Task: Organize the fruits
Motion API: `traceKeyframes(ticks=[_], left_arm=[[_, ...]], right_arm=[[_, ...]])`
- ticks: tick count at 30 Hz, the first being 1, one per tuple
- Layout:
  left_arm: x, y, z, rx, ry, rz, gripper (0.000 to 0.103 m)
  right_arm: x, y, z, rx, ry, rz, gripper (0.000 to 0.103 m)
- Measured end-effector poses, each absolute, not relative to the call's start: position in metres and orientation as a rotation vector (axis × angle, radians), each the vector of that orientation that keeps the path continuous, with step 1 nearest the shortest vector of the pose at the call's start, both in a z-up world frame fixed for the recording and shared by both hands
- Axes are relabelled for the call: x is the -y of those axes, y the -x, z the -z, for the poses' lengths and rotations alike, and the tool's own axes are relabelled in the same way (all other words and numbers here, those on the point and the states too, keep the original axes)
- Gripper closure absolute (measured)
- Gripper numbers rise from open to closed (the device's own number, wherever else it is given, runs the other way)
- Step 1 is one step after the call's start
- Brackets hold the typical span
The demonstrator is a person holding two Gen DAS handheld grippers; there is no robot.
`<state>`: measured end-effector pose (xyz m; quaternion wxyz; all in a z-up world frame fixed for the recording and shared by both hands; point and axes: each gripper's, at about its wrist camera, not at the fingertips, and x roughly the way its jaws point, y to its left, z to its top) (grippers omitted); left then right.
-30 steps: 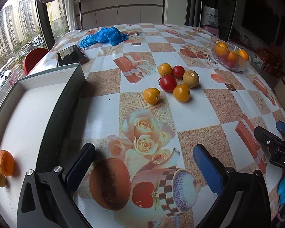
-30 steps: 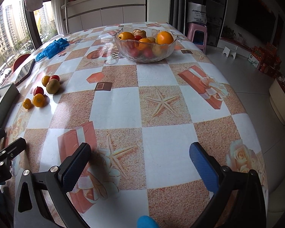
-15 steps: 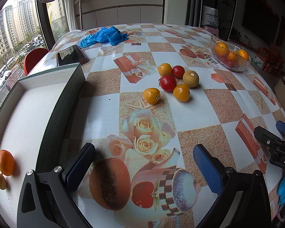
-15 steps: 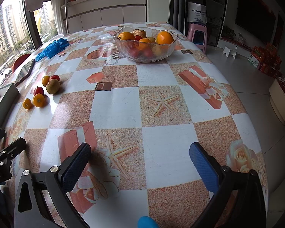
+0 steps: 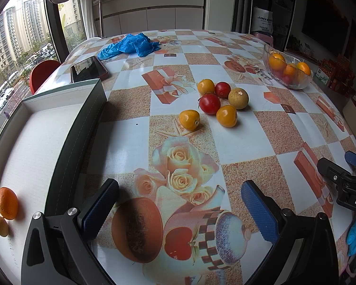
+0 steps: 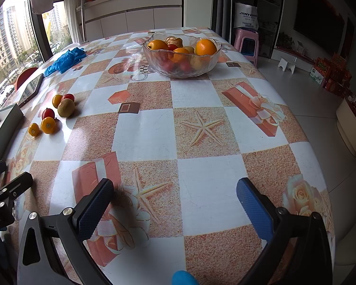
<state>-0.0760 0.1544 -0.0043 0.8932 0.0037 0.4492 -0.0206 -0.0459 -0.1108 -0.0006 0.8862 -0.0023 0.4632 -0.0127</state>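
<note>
Both hand-held grippers point(image 5: 179, 205) point(image 6: 174, 205) spread, empty; right one lettered, perhaps "DAS".

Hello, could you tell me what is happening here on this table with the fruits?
A person holds one tool in each hand to sort fruit, and neither grips anything now. The left tool is open above the tablecloth, beside a white box that holds an orange and a small brownish fruit. Six loose fruits wait on the table ahead of it. The right tool is also open, facing a glass bowl full of fruit.
</note>
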Motion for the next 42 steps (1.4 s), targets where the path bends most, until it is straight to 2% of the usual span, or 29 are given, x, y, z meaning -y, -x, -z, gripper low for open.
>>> traceKeyframes(ticks=[42], left_arm=[[-0.1541,0.0762,0.0040,-0.932,-0.008,0.043,0.000]], right_arm=[[0.1110,0.0460,0.0003,-0.963,0.004,0.027,0.000]])
